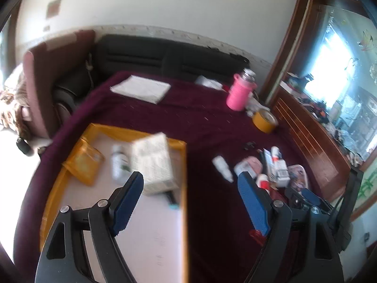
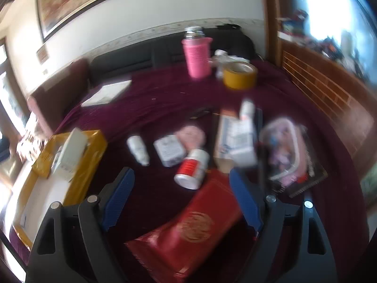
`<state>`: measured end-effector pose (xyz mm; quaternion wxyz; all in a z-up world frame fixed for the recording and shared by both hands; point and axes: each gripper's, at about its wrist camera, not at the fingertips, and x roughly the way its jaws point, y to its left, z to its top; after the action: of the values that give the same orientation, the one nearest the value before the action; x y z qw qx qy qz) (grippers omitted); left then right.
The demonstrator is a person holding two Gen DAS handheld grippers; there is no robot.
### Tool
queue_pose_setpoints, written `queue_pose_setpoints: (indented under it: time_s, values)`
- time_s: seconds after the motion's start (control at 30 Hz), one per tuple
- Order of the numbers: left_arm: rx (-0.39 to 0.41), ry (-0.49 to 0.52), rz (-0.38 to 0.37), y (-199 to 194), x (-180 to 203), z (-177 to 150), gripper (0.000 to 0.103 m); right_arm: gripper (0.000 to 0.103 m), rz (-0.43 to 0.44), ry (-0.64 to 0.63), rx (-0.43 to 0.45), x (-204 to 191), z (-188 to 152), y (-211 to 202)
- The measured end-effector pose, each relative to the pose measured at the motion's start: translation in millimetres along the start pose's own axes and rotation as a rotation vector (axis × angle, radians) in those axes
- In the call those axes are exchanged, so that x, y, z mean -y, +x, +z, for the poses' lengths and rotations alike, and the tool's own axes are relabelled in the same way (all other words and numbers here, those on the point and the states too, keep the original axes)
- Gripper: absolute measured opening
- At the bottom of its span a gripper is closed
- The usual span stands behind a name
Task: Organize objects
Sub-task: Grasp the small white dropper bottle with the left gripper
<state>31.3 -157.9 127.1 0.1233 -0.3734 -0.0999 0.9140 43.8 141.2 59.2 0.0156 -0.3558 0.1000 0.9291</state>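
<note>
A yellow-rimmed tray (image 1: 183, 165) lies on the maroon tablecloth (image 1: 212, 122) and holds a white box (image 1: 153, 162), a white bottle (image 1: 119, 162) and a yellow packet (image 1: 83, 162). My left gripper (image 1: 190, 188) is open and empty above the tray's right edge. My right gripper (image 2: 181, 188) is open and empty above a red packet (image 2: 190, 231). Ahead of it lie a red-labelled white bottle (image 2: 192, 168), a small white bottle (image 2: 137, 148), a white adapter (image 2: 168, 153) and white boxes (image 2: 235, 139). The tray also shows in the right wrist view (image 2: 80, 179).
A pink flask (image 2: 196, 56) and a yellow tape roll (image 2: 239, 74) stand at the table's far side. A white paper stack (image 1: 141, 88) lies far left. A pink pouch (image 2: 285, 148) rests on a notebook at right. A wooden cabinet (image 1: 313, 136) borders the table's right.
</note>
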Motion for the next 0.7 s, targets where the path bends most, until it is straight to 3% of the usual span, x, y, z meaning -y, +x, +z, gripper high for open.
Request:
queue_pose_setpoints:
  time_s: [0.1, 0.17, 0.27, 0.5, 0.63, 0.7]
  values:
    - [-0.066, -0.004, -0.055, 28.0, 29.0, -11.7, 0.077, 0.083, -0.019, 0.056, 0.028, 37.1, -4.0, -2.5]
    - [-0.134, 0.007, -0.048, 55.3, 48.1, -14.2, 0.077, 0.083, -0.033, 0.082, 0.042, 54.0, -5.6, -0.3]
    - [-0.162, 0.012, -0.065, 83.4, 73.8, -12.2, 0.077, 0.083, -0.012, 0.121, 0.055, 73.5, -0.6, 8.9]
    - [-0.174, 0.040, 0.118, 166.8, 98.4, -4.8, 0.076, 0.083, 0.063, 0.184, 0.059, 91.9, -0.4, 19.7]
    - [-0.175, -0.022, 0.174, 199.4, 89.6, 0.8, 0.070, 0.083, 0.120, 0.222, 0.057, 98.9, -1.4, 16.7]
    - [-0.166, -0.004, 0.215, 208.6, 89.3, 1.5, 0.062, 0.083, 0.139, 0.235, 0.058, 100.3, -1.4, 15.9]
